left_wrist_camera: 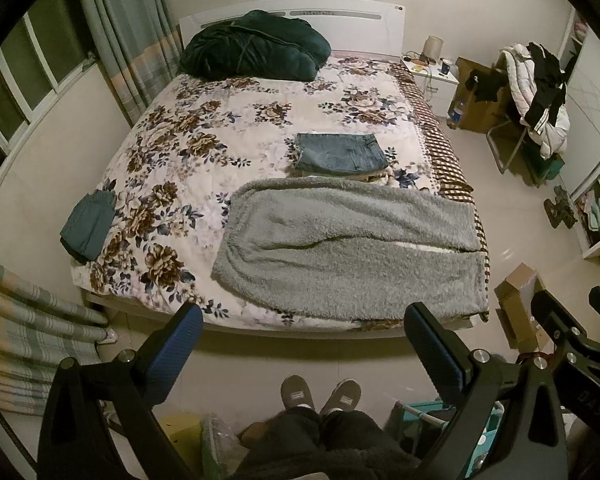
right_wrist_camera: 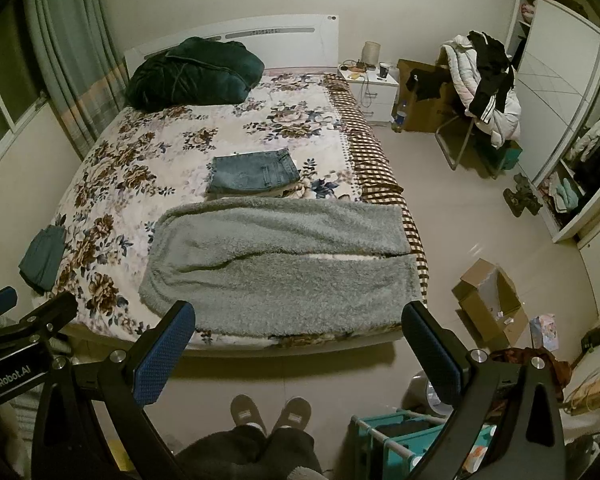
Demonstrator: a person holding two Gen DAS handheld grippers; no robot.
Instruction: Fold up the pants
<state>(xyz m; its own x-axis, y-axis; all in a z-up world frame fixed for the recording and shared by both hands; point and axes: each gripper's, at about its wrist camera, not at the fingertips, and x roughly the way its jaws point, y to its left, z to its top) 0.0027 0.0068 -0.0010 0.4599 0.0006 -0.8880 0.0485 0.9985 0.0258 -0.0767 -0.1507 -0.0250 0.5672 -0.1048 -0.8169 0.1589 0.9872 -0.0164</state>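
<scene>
Grey fleece pants (left_wrist_camera: 352, 248) (right_wrist_camera: 276, 264) lie flat across the foot of the floral bed (left_wrist_camera: 204, 152) (right_wrist_camera: 140, 168), waist to the left, both legs side by side reaching right. My left gripper (left_wrist_camera: 304, 320) hangs open above the floor, short of the bed's near edge, nothing between its blue pads. My right gripper (right_wrist_camera: 298, 318) is likewise open and held back from the pants' lower edge. Folded jeans (left_wrist_camera: 340, 154) (right_wrist_camera: 254, 171) rest just behind the pants. A folded teal garment (left_wrist_camera: 88, 226) (right_wrist_camera: 44, 256) sits at the bed's left edge.
A dark green duvet (left_wrist_camera: 256, 48) (right_wrist_camera: 192, 74) is heaped at the headboard. A person's slippered feet (left_wrist_camera: 320, 394) (right_wrist_camera: 270, 410) stand on the tile floor. An open cardboard box (right_wrist_camera: 488, 300), a teal rack (right_wrist_camera: 400, 440), a clothes-laden chair (right_wrist_camera: 484, 84) and a wardrobe (right_wrist_camera: 560, 100) fill the right.
</scene>
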